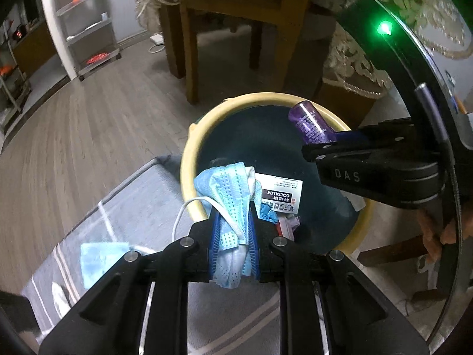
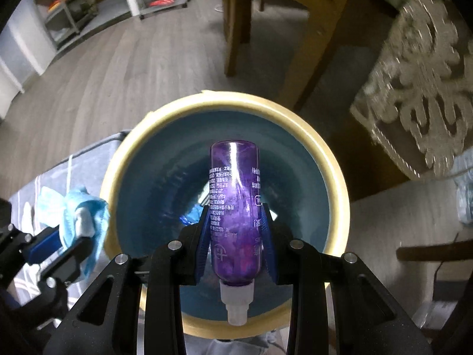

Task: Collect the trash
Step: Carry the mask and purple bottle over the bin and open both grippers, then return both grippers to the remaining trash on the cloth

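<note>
A round bin with a cream rim [image 1: 189, 159] [image 2: 334, 165] and blue inside stands on the floor. My left gripper [image 1: 233, 207] is shut on a crumpled blue face mask [image 1: 230, 189], held over the bin's near rim; it shows in the right wrist view [image 2: 74, 224] too. My right gripper [image 2: 235, 210] is shut on a purple plastic bottle [image 2: 233, 201], held over the bin's opening; the bottle also shows in the left wrist view [image 1: 312, 124]. A white box marked COLTALIN [image 1: 282, 192] and other scraps lie inside the bin.
Another blue mask [image 1: 97, 259] lies on a grey striped mat [image 1: 142, 207] left of the bin. A wooden chair [image 1: 230, 14] and a table with a lace cloth [image 2: 419, 103] stand behind the bin. Metal shelves [image 1: 85, 23] stand far left.
</note>
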Demonstrator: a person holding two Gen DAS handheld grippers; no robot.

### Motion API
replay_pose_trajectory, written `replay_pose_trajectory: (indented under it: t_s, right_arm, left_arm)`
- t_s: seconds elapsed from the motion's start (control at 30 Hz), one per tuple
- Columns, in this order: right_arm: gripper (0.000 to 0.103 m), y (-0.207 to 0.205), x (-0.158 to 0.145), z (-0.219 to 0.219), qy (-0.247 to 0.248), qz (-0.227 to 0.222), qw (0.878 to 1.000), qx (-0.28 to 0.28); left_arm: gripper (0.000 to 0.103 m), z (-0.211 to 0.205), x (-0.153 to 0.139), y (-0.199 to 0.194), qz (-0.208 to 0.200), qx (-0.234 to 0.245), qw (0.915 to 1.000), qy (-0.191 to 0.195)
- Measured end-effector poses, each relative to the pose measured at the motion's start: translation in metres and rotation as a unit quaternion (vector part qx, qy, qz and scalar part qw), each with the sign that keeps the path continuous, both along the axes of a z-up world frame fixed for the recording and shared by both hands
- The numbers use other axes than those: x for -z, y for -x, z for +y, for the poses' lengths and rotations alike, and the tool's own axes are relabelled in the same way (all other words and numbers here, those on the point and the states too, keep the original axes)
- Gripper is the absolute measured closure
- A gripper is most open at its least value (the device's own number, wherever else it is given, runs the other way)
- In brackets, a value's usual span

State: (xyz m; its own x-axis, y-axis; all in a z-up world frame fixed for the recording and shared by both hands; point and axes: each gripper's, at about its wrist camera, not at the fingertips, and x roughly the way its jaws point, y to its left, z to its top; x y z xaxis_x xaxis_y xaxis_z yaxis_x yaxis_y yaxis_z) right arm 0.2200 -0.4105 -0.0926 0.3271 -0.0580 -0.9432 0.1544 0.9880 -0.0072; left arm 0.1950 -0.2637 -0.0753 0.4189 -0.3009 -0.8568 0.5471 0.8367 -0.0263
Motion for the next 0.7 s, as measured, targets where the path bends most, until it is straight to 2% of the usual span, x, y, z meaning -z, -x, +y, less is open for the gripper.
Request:
replay_pose_trajectory:
  t_s: [0.07, 0.1, 0.13, 0.2, 0.4, 0.53, 0.57, 0.6, 0.7]
  right_arm:
    - [0.069, 0.001, 0.001, -0.006, -0.009, 0.001, 1.000, 0.014]
    - [0.069, 0.001, 0.002, -0.007, -0.011, 0.002, 1.000, 0.016]
    - [0.069, 0.001, 0.002, -0.007, -0.012, 0.002, 1.000, 0.017]
    - [0.069, 0.001, 0.003, -0.006, -0.012, 0.003, 1.000, 0.017]
    - [0.069, -0.003, 0.006, 0.000, -0.018, 0.005, 1.000, 0.009]
    - [0.068, -0.007, 0.003, 0.002, -0.022, -0.009, 1.000, 0.006]
    - [0.061, -0.007, 0.001, 0.003, -0.026, -0.013, 1.000, 0.007]
    - [0.049, -0.005, 0.000, 0.004, -0.027, -0.018, 0.999, 0.007]
    - [0.036, -0.005, -0.008, 0.007, -0.030, -0.034, 0.999, 0.003]
  left_arm:
    - [0.081, -0.004, -0.001, -0.003, 0.003, -0.002, 0.9999, 0.012]
    - [0.075, -0.003, -0.002, -0.003, 0.006, -0.005, 0.9998, 0.020]
    - [0.063, -0.002, -0.003, -0.004, 0.009, -0.010, 0.9995, 0.027]
    - [0.049, 0.001, -0.005, -0.004, 0.004, -0.017, 0.9993, 0.032]
    - [0.048, 0.024, -0.014, -0.001, -0.005, -0.035, 0.9982, 0.047]
    - [0.048, 0.036, -0.018, 0.004, -0.024, -0.032, 0.9987, 0.032]
    - [0.048, 0.040, -0.020, 0.005, -0.025, -0.034, 0.9986, 0.030]
    - [0.048, 0.045, -0.021, 0.006, -0.027, -0.037, 0.9985, 0.030]
    - [0.048, 0.060, -0.029, 0.011, -0.030, -0.047, 0.9978, 0.035]
